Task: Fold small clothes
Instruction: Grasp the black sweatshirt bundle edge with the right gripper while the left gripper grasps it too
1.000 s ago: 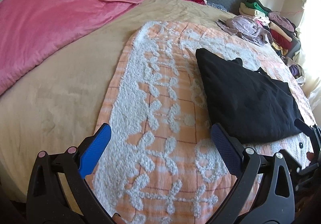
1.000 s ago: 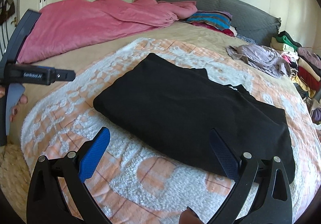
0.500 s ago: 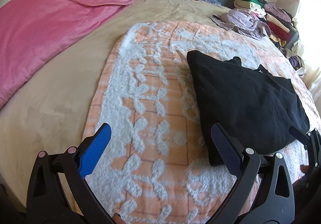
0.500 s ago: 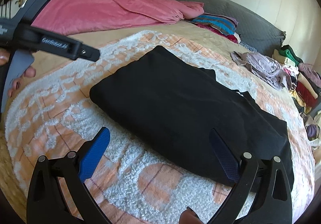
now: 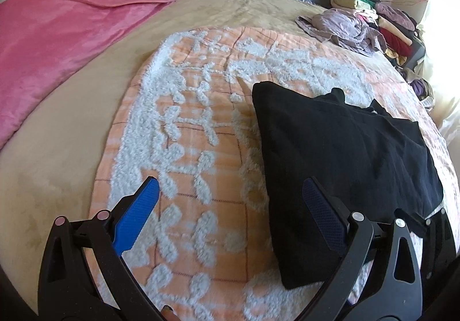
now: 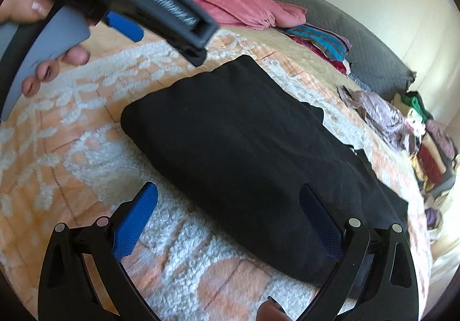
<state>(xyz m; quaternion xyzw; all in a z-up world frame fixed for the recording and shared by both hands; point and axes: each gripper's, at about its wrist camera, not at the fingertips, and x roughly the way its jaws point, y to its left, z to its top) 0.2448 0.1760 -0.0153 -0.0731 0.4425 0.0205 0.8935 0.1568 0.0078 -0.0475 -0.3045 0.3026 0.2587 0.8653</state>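
Two hand-held grippers hang spread and empty: the left hand-held gripper [image 5: 230, 206] beside the folded black garment [image 5: 339, 154], the right hand-held gripper [image 6: 230, 211] over its near edge. It lies on the orange-and-white blanket [image 5: 189, 148]. Lilac crumpled clothes [image 5: 342, 27] and stacked laundry [image 5: 373, 10] crowd 1 o'clock; a pink duvet [image 5: 66, 33] fills 10.
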